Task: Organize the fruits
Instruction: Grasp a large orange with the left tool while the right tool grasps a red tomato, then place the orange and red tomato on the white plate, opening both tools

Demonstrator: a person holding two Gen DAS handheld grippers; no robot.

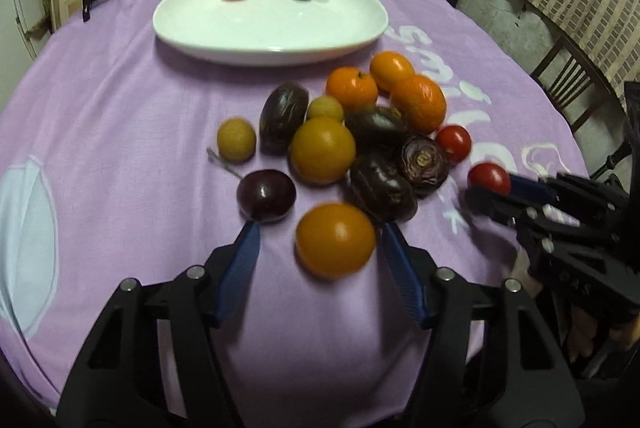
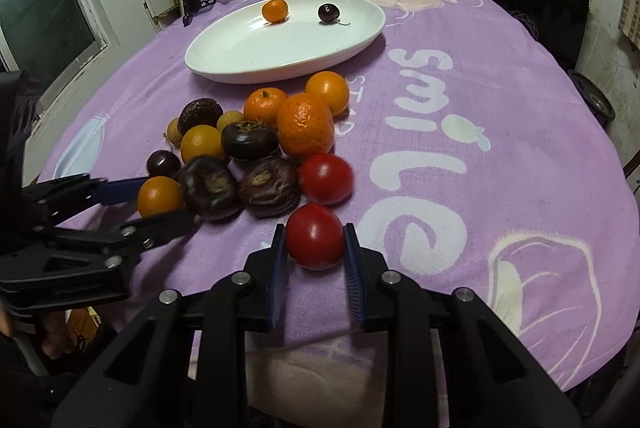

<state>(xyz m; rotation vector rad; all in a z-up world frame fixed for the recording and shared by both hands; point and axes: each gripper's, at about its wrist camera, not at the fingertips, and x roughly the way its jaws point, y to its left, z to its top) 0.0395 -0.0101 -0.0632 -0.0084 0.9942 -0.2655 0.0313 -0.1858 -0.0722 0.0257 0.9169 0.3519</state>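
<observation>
- Right gripper (image 2: pixel 315 248): clamped on smooth round red tomato (image 2: pixel 315 237).
- Left gripper (image 1: pixel 318 228): straddles glossy orange fruit (image 1: pixel 335 240), blue pads not touching.
- Purple cloth (image 2: pixel 500 108) bare rightward; oval white plate (image 2: pixel 280 68) beyond.

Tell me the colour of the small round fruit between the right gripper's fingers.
Red: the small round tomato in the right gripper, clearest in the right wrist view.

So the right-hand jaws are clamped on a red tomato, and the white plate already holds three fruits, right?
Not quite. The white plate holds two fruits, not three: a small orange fruit and a dark cherry, as the right wrist view shows. The rest stands: the right gripper is shut on the red tomato.
</observation>
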